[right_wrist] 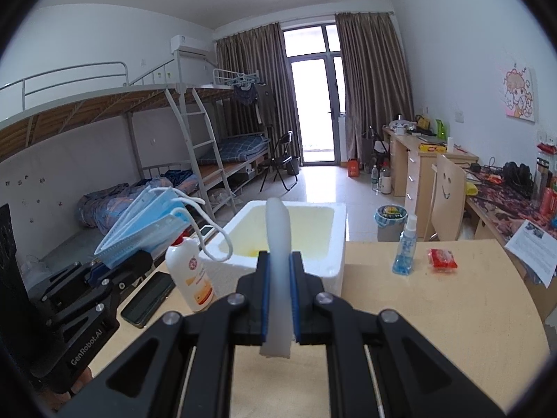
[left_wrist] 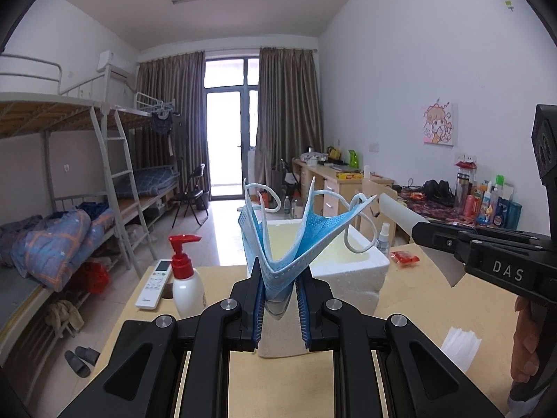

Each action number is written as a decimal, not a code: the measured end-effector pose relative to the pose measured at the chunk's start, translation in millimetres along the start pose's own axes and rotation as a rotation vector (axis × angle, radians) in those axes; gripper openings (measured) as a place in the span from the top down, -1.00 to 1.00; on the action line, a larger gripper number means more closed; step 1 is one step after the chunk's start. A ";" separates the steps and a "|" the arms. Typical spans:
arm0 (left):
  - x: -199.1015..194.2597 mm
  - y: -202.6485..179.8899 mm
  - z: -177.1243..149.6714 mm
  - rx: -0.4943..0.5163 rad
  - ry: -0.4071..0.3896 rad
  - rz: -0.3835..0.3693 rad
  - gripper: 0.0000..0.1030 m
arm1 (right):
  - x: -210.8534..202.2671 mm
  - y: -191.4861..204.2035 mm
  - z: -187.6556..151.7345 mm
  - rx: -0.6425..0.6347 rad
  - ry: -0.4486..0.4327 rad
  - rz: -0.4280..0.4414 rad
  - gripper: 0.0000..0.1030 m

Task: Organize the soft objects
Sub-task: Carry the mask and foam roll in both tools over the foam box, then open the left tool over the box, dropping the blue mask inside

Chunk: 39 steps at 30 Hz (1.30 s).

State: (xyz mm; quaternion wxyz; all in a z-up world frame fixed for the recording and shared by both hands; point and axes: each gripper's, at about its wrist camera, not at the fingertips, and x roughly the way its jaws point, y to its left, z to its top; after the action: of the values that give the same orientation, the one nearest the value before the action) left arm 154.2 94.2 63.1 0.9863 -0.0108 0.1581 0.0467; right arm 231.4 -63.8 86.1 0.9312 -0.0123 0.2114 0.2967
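Observation:
My left gripper (left_wrist: 278,275) is shut on a bunch of blue face masks (left_wrist: 299,240), whose white ear loops fan upward in front of the white foam box (left_wrist: 358,261). The right wrist view shows the same blue face masks (right_wrist: 146,224) held up at the left by my left gripper (right_wrist: 118,261). My right gripper (right_wrist: 278,268) is shut on a white foam sheet (right_wrist: 277,244) that stands up between its blue pads, before the foam box (right_wrist: 334,230). In the left wrist view the white foam sheet (left_wrist: 403,221) pokes out of my right gripper (left_wrist: 438,240) at the right.
On the wooden table (right_wrist: 435,313) stand a white pump bottle with red cap (left_wrist: 186,278), a remote control (left_wrist: 155,284), a dark phone (right_wrist: 148,299), a blue spray bottle (right_wrist: 405,247) and a red packet (right_wrist: 442,259). A white folded piece (left_wrist: 459,350) lies near the right edge. Bunk beds line the left.

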 end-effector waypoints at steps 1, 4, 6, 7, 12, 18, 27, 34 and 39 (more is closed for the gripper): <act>3.3 -0.5 1.4 0.003 0.001 0.001 0.66 | 3.1 -0.7 1.7 -0.002 0.003 -0.004 0.74; 10.9 -0.4 4.3 0.003 0.007 0.000 0.65 | 11.4 -3.2 6.5 -0.008 0.012 -0.015 0.74; 15.4 -1.7 5.4 0.010 0.009 0.002 0.65 | 15.3 -5.4 8.4 -0.011 0.019 -0.019 0.74; 19.3 -2.5 6.6 0.013 0.014 0.002 0.65 | 17.1 -6.4 9.9 -0.014 0.021 -0.021 0.74; 31.9 -1.5 12.0 0.013 0.021 -0.004 0.65 | 29.3 -7.0 17.6 -0.044 0.031 -0.044 0.74; 53.7 -0.4 20.8 0.007 0.048 -0.012 0.65 | 44.0 -14.4 24.7 -0.052 0.046 -0.041 0.74; 82.8 -5.3 28.6 0.025 0.082 0.026 0.65 | 66.8 -20.0 31.7 -0.052 0.068 -0.035 0.74; 100.9 -16.0 30.2 0.032 0.111 0.009 0.65 | 72.7 -27.3 35.5 -0.037 0.076 -0.030 0.74; 115.2 -27.1 33.3 0.045 0.136 -0.028 0.65 | 63.9 -37.1 34.8 -0.022 0.065 -0.055 0.74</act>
State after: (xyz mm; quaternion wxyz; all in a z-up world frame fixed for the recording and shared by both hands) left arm 276.1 78.7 58.9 0.9738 0.0060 0.2257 0.0284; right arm 312.5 -54.2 88.4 0.9315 -0.0379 0.2380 0.2725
